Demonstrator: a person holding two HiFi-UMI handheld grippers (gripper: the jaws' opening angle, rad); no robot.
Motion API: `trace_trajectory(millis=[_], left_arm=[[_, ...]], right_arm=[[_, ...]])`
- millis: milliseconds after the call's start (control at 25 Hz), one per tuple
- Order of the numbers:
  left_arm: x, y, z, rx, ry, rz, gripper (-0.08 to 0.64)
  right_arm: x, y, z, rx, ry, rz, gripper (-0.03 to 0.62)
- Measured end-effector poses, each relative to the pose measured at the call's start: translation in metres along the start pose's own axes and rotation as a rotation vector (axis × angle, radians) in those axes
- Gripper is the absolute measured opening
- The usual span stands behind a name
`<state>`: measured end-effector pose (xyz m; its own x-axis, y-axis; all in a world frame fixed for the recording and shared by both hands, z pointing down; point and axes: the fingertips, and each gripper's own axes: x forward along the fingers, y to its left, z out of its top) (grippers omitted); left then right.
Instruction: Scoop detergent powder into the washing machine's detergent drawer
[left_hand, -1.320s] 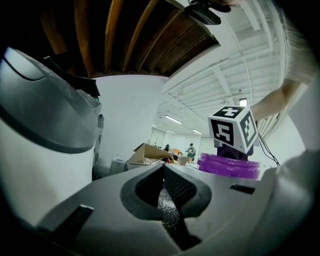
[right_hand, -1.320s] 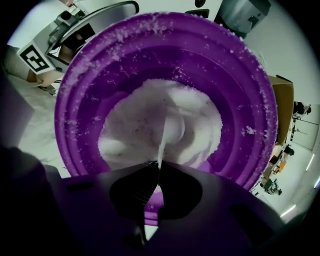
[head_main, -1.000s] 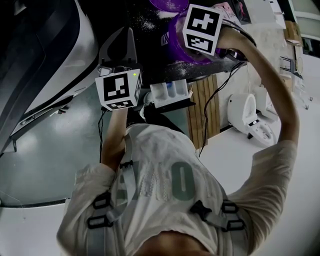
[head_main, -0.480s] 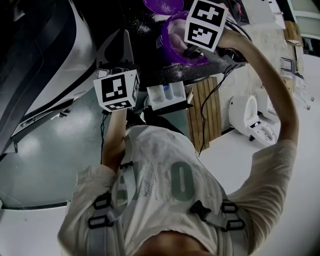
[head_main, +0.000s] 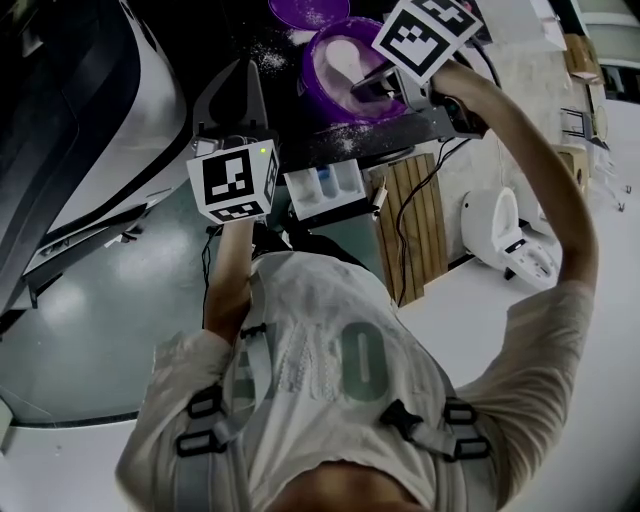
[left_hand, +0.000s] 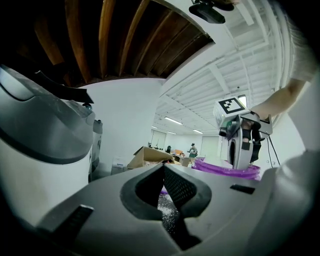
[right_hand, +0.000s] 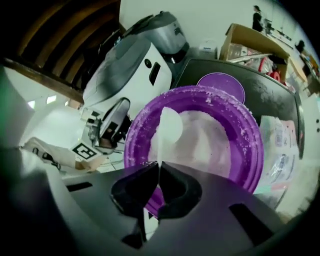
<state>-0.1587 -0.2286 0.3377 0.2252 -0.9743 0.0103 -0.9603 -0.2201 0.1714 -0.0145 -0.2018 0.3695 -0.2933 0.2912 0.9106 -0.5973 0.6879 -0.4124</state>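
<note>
A purple tub (head_main: 340, 70) of white detergent powder (right_hand: 205, 135) stands on a dark top dusted with spilled powder. My right gripper (head_main: 368, 88) reaches over its near rim, shut on the handle of a white spoon (right_hand: 169, 125) whose bowl lies over the powder inside the tub. The white detergent drawer (head_main: 325, 190) sticks out below the dark top, its compartments showing. My left gripper (head_main: 256, 72) hovers left of the tub above the dark top, jaws together with nothing between them (left_hand: 163, 168). From the left gripper view, the right gripper (left_hand: 240, 142) stands at the tub's rim (left_hand: 225, 170).
The grey and white washing machine (right_hand: 135, 65) curves along the left (head_main: 150, 90). A purple lid (head_main: 308, 10) lies beyond the tub. A printed packet (right_hand: 277, 150) sits right of the tub, and a cardboard box (right_hand: 250, 42) behind. Wooden slats (head_main: 405, 220) and a white appliance (head_main: 500, 235) are lower right.
My right gripper has shifted up and to the right, uncovering the tub's inside with the spoon in it. My left gripper has barely moved.
</note>
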Motion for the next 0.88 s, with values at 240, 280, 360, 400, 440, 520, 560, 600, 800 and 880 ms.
trace_trajectory(millis=[240,280,360,400,440,520,560,600,800,880], left_arm=[[-0.009,-0.009,0.012,0.030,-0.019,0.002,0.020],[-0.011,-0.011,0.014,0.035,-0.022,0.002,0.020],[-0.013,-0.013,0.019,0.047,-0.030,0.002,0.020],[-0.013,-0.015,0.021,0.053,-0.034,0.002,0.020],[-0.014,-0.017,0.023,0.059,-0.037,0.001,0.020],[-0.015,-0.021,0.026,0.069,-0.041,-0.001,0.020],[-0.015,-0.023,0.028,0.073,-0.043,-0.002,0.020],[-0.016,-0.026,0.029,0.076,-0.045,-0.003,0.020],[-0.022,-0.037,0.035,0.096,-0.051,-0.009,0.020],[-0.023,-0.042,0.039,0.107,-0.056,-0.011,0.020]], right_arm=[[-0.013,0.010,0.011,0.195,-0.232,0.185,0.008],[-0.015,0.011,0.012,0.224,-0.266,0.216,0.008],[-0.019,0.013,0.013,0.283,-0.331,0.276,0.008],[-0.021,0.013,0.014,0.313,-0.361,0.303,0.008],[-0.023,0.014,0.015,0.345,-0.390,0.327,0.008],[-0.027,0.013,0.015,0.405,-0.440,0.366,0.008],[-0.028,0.012,0.015,0.426,-0.459,0.378,0.008],[-0.030,0.011,0.015,0.439,-0.475,0.385,0.008],[-0.040,0.014,0.013,0.529,-0.559,0.508,0.008],[-0.042,0.018,0.011,0.548,-0.584,0.555,0.008]])
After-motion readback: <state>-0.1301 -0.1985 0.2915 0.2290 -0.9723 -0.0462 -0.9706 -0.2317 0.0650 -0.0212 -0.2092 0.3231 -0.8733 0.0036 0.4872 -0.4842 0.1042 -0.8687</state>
